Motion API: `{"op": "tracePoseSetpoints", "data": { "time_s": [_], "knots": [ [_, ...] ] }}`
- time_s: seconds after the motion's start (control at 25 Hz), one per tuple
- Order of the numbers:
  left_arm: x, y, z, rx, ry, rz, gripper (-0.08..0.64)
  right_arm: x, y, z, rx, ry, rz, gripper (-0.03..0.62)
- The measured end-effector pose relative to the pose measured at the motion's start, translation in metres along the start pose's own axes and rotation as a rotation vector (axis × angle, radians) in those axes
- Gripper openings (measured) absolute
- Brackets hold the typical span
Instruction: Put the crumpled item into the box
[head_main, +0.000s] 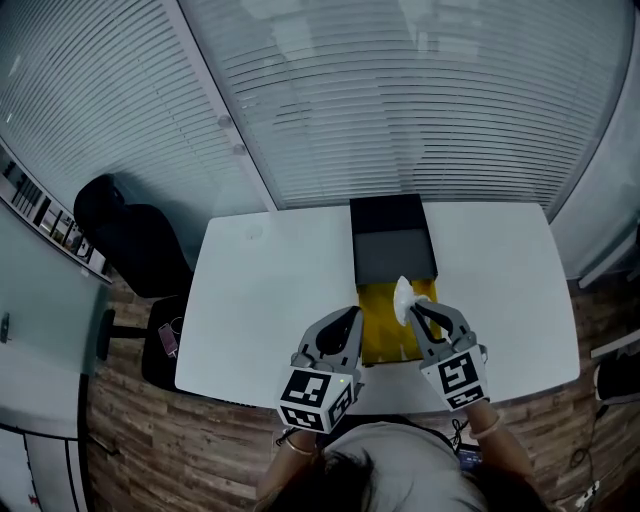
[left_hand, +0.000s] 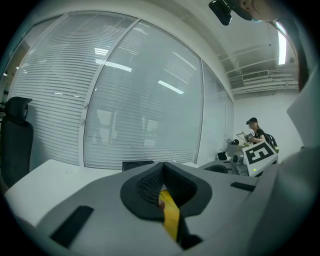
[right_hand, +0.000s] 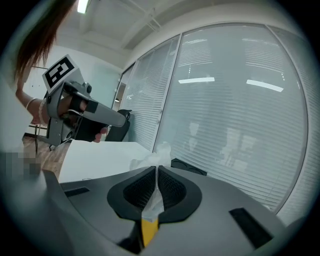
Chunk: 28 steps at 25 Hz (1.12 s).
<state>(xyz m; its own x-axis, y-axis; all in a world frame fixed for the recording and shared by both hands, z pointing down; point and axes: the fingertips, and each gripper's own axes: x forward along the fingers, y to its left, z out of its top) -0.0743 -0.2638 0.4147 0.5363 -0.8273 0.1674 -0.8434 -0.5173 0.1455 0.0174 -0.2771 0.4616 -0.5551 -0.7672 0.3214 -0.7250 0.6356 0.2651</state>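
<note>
Table (head_main: 260, 300): right claw (right_hand: 156, 172) clamps crumpled item (right_hand: 151, 159).

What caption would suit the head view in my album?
Right tool holds the crumpled white item over the open box on a white table.

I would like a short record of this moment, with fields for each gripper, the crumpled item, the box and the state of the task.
left gripper: jaws together, nothing between them; in the head view it is at the left edge of the box's yellow part
right gripper: jaws shut on the crumpled white item
crumpled white item: pinched, sticks out past the fingertips; in the head view it is seen over the yellow part
box: far part black, near part yellow; stands on the white table
task state: item held, not yet released into the box
</note>
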Motion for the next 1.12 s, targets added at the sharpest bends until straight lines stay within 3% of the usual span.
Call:
{"op": "tracePoseSetpoints", "data": {
  "time_s": [1.12],
  "knots": [
    [0.012,0.026,0.0,-0.002,0.006,0.027,0.017,0.065,0.023,-0.074,-0.189,0.244,0.171,0.035]
  ]
}}
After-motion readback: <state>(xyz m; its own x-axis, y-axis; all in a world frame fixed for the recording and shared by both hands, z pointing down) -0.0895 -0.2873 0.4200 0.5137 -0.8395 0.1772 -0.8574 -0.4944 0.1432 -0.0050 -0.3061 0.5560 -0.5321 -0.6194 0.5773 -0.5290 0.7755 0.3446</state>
